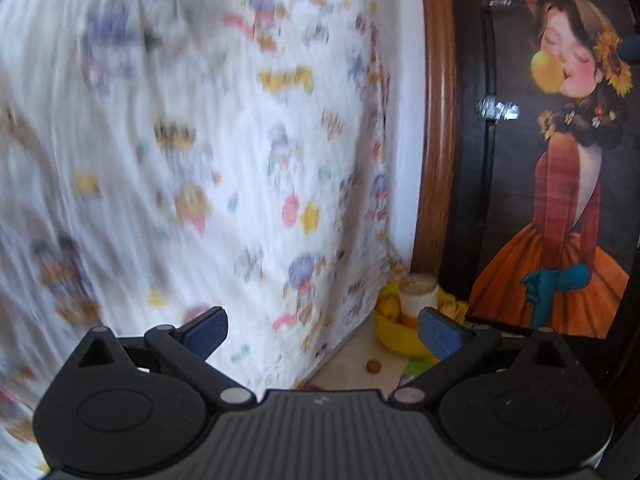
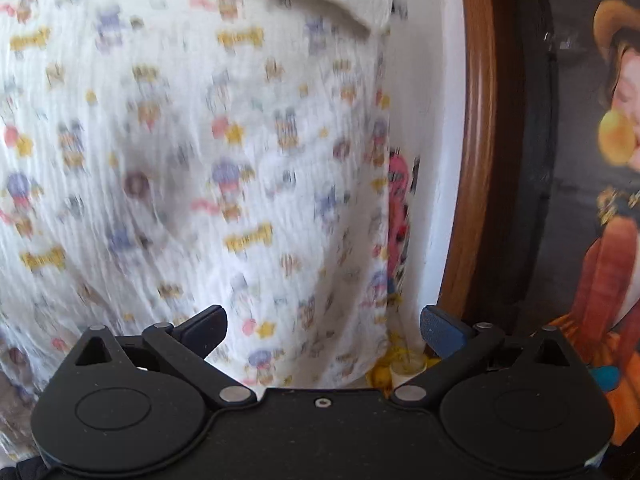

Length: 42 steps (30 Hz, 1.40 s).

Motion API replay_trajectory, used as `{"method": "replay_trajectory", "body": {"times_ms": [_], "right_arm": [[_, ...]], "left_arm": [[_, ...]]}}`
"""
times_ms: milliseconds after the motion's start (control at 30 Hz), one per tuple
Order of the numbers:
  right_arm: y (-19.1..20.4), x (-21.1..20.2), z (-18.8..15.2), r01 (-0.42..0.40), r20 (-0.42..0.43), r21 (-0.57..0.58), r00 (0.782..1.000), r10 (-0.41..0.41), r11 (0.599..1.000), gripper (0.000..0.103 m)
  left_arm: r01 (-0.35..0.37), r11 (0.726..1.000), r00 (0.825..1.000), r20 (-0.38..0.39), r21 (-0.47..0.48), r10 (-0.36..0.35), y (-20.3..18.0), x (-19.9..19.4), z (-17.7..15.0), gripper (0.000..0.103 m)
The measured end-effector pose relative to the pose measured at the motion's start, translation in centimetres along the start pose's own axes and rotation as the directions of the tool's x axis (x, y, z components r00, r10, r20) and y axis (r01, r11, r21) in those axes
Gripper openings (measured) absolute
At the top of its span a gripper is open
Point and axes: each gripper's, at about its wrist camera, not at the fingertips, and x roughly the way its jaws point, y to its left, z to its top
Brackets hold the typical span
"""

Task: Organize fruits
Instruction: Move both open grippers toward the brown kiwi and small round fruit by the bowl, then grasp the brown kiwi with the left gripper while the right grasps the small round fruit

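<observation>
In the left wrist view a yellow bowl (image 1: pixel 400 338) with yellow fruit (image 1: pixel 387 305) in it sits on the surface at the foot of a printed white cloth (image 1: pixel 192 152), with a white jar (image 1: pixel 418 294) standing in or just behind it. My left gripper (image 1: pixel 324 332) is open and empty, well short of the bowl. A small brown round thing (image 1: pixel 373 366) lies in front of the bowl. In the right wrist view my right gripper (image 2: pixel 324 330) is open wide, nothing between its fingers. Only a bit of yellow fruit (image 2: pixel 380 376) and a jar top (image 2: pixel 409 369) show above its body.
The draped cloth (image 2: pixel 192 152) with cartoon prints fills the left and middle of both views. A brown wooden frame (image 1: pixel 438 120) stands right of it. A dark poster of a figure in an orange skirt (image 1: pixel 560 208) leans at the right. A pink printed item (image 2: pixel 398 208) peeks from behind the cloth.
</observation>
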Motion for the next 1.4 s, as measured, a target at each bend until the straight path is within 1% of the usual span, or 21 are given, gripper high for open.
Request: {"method": "replay_trajectory", "body": {"times_ms": [67, 133, 233, 300, 400, 467, 533, 600, 667, 767, 933, 1000, 1067, 1133, 1167, 1233, 1400], "right_arm": [[-0.1, 3.1, -2.4, 0.014, -0.046, -0.07, 0.999, -0.017, 0.997, 0.102], [-0.3, 6.1, -4.7, 0.014, -0.077, -0.14, 0.997, -0.025, 0.99, 0.102], [-1.1, 9.8, -7.7, -0.028, -0.094, -0.148, 0.995, 0.014, 0.989, 0.102], [-2.0, 12.6, -9.7, -0.057, -0.116, -0.111, 0.992, 0.044, 0.992, 0.102], [-3.8, 17.7, -12.8, -0.104, -0.164, -0.033, 0.982, 0.097, 0.994, 0.102], [-4.7, 21.3, -14.7, -0.114, -0.187, 0.033, 0.975, 0.118, 0.993, 0.102], [-5.3, 24.9, -16.5, -0.137, -0.209, 0.086, 0.966, 0.152, 0.987, 0.102], [-5.3, 27.9, -18.1, -0.149, -0.225, 0.101, 0.96, 0.169, 0.984, 0.102], [-5.3, 30.4, -20.0, -0.143, -0.23, 0.08, 0.96, 0.158, 0.986, 0.102], [-5.5, 33.4, -23.0, -0.121, -0.236, 0.043, 0.963, 0.128, 0.992, 0.102], [-6.9, 37.9, -26.7, -0.091, -0.268, 0.012, 0.959, 0.091, 0.996, 0.102], [-7.4, 39.3, -27.6, -0.095, -0.267, -0.005, 0.96, 0.09, 0.995, 0.102], [-8.0, 40.8, -28.2, -0.106, -0.279, -0.002, 0.955, 0.101, 0.994, 0.1], [-8.7, 42.1, -28.7, -0.122, -0.296, 0.028, 0.947, 0.125, 0.992, 0.094], [-9.0, 42.8, -28.8, -0.125, -0.307, 0.043, 0.942, 0.132, 0.991, 0.093], [-9.4, 44.0, -29.3, -0.132, -0.326, 0.059, 0.934, 0.144, 0.989, 0.086], [-9.9, 46.1, -30.2, -0.13, -0.344, 0.055, 0.928, 0.141, 0.99, 0.082]], "left_arm": [[-0.004, 1.0, 0.999, -0.038, -0.011, 0.004, 0.0, 1.8, -1.4, 0.103], [0.007, 1.0, 0.997, -0.072, -0.019, -0.008, -0.1, 3.7, -2.7, 0.103], [0.008, 1.0, 0.996, -0.093, -0.021, -0.01, -0.3, 6.1, -4.4, 0.103], [0.004, 1.0, 0.994, -0.113, -0.023, -0.007, -0.4, 8.1, -5.5, 0.103], [0.009, 1.0, 0.993, -0.121, -0.019, -0.011, -0.7, 10.7, -7.4, 0.103], [0.009, 1.0, 0.993, -0.119, -0.01, -0.01, -0.9, 12.5, -8.7, 0.103], [0.005, 1.0, 0.991, -0.134, -0.009, -0.006, -1.0, 14.3, -9.9, 0.103], [0.005, 1.0, 0.987, -0.158, -0.016, -0.008, -1.0, 16.2, -11.1, 0.103], [-0.005, 1.0, 0.984, -0.179, -0.019, 0.001, -0.8, 17.9, -12.1, 0.103], [-0.013, 1.0, 0.982, -0.187, -0.025, 0.008, -0.6, 19.8, -13.3, 0.103], [0.013, 1.0, 0.982, -0.19, -0.02, -0.016, -0.2, 21.8, -14.5, 0.103], [-0.003, 1.0, 0.98, -0.201, -0.02, -0.001, 0.1, 22.6, -14.7, 0.103], [-0.019, 0.999, 0.977, -0.212, -0.031, 0.012, 0.4, 23.5, -14.8, 0.103], [-0.036, 0.998, 0.974, -0.225, -0.042, 0.025, 0.6, 24.4, -15.1, 0.103], [-0.044, 0.998, 0.972, -0.233, -0.046, 0.032, 0.6, 24.7, -15.1, 0.103], [-0.048, 0.997, 0.97, -0.239, -0.055, 0.033, 0.5, 25.2, -15.3, 0.103], [-0.053, 0.997, 0.967, -0.252, -0.054, 0.038, -0.1, 26.0, -15.8, 0.103]]}}
